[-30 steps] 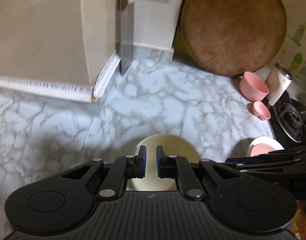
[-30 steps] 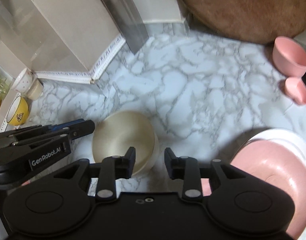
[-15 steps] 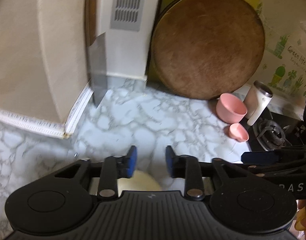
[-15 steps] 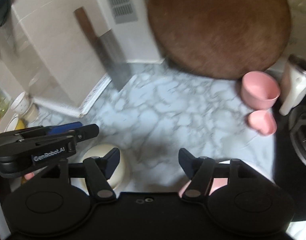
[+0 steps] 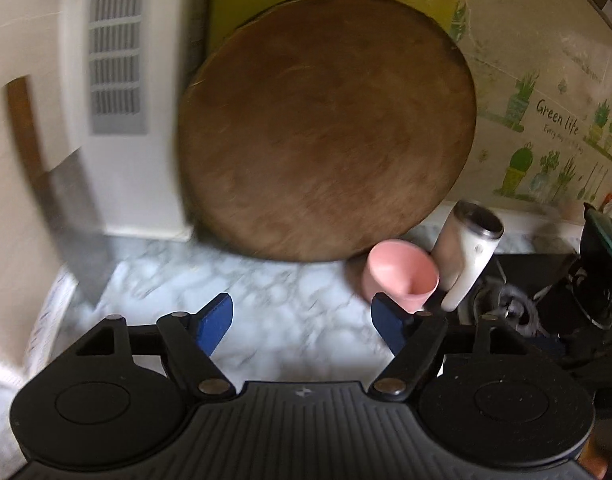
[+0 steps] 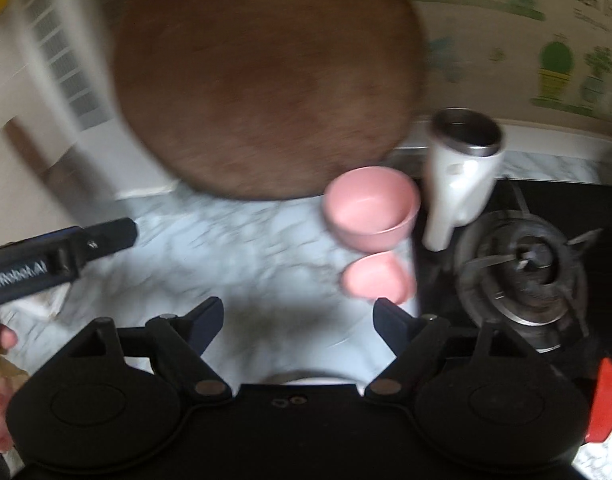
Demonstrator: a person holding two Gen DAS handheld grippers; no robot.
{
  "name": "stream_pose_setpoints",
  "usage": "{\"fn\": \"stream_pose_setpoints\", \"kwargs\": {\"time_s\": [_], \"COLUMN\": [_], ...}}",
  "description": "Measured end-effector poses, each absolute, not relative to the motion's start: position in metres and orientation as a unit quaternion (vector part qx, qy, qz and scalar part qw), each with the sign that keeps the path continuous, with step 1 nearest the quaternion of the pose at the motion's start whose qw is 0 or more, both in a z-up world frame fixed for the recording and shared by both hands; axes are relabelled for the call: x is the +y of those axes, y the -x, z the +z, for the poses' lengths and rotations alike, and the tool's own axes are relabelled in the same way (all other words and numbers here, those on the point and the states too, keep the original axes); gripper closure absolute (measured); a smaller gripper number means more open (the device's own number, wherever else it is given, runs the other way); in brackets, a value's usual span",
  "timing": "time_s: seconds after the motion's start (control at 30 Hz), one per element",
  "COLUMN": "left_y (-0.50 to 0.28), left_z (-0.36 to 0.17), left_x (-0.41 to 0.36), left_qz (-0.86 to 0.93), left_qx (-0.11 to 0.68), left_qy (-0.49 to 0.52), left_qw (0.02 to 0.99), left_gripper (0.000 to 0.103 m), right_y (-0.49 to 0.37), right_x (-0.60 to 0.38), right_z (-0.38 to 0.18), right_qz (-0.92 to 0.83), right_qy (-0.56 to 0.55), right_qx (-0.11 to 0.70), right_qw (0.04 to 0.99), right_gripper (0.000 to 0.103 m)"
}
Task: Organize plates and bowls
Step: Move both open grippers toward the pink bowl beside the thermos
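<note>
A large pink bowl [image 6: 371, 208] stands on the marble counter [image 6: 226, 256] by the round board, with a small pink bowl [image 6: 375, 278] just in front of it. In the left wrist view the large pink bowl [image 5: 401, 278] shows past the right finger. My left gripper [image 5: 302, 322] is opening, nothing between its jaws. My right gripper [image 6: 298, 324] is opening too, empty, short of the small bowl. A white plate rim [image 6: 306, 380] peeks out under the right gripper. The left gripper [image 6: 62, 256] shows at the left of the right wrist view.
A round wooden board [image 5: 325, 128] leans on the back wall. A white steel-rimmed mug [image 6: 461, 176] stands beside the pink bowls. The gas burner [image 6: 521, 264] lies right of them. A cleaver [image 5: 62, 216] leans at the left wall.
Both grippers pulled up and back from the cream bowl while their jaws opened wide. The cream bowl and pink plate dropped out of view; the pink bowls came nearer the centre.
</note>
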State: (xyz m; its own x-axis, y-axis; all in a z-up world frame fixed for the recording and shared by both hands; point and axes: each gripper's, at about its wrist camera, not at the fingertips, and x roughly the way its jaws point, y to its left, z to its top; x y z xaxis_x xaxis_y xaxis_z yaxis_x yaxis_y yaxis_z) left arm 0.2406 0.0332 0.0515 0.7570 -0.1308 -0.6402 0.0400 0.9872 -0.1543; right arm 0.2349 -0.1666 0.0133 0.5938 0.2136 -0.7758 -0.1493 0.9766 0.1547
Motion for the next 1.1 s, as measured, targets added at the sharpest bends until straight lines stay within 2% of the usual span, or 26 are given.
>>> {"fn": "stream_pose_setpoints", "kwargs": {"time_s": [0.3, 0.5, 0.77, 0.83, 0.97, 1.0, 1.03, 1.1], "left_y": [-0.309, -0.359, -0.414, -0.423, -0.443, -0.447, -0.451, -0.46], "left_z": [0.043, 0.015, -0.027, -0.034, -0.051, -0.055, -0.059, -0.066], "left_x": [-0.018, -0.043, -0.054, -0.056, -0.059, -0.059, -0.058, -0.06], "left_qz": [-0.045, -0.068, -0.082, -0.086, -0.095, -0.097, -0.099, -0.101], "left_qx": [0.364, 0.392, 0.439, 0.443, 0.457, 0.459, 0.462, 0.467], "left_qy": [0.04, 0.038, 0.046, 0.043, 0.049, 0.052, 0.055, 0.059], "left_qw": [0.93, 0.917, 0.894, 0.891, 0.883, 0.882, 0.88, 0.876], "left_gripper": [0.027, 0.027, 0.027, 0.027, 0.028, 0.032, 0.041, 0.044], "right_y": [-0.285, -0.31, -0.344, -0.351, -0.362, -0.365, -0.368, -0.372], "right_x": [-0.207, -0.213, -0.215, -0.213, -0.21, -0.209, -0.208, -0.207], "right_z": [-0.001, -0.02, -0.048, -0.055, -0.065, -0.068, -0.071, -0.076], "right_qz": [0.034, -0.005, -0.05, -0.053, -0.057, -0.058, -0.059, -0.061], "right_qy": [-0.101, -0.146, -0.186, -0.185, -0.189, -0.189, -0.189, -0.192], "right_qx": [0.438, 0.448, 0.465, 0.469, 0.474, 0.477, 0.479, 0.483], "right_qw": [0.892, 0.882, 0.864, 0.862, 0.858, 0.857, 0.855, 0.852], "right_gripper": [0.018, 0.02, 0.032, 0.04, 0.048, 0.051, 0.053, 0.057]}}
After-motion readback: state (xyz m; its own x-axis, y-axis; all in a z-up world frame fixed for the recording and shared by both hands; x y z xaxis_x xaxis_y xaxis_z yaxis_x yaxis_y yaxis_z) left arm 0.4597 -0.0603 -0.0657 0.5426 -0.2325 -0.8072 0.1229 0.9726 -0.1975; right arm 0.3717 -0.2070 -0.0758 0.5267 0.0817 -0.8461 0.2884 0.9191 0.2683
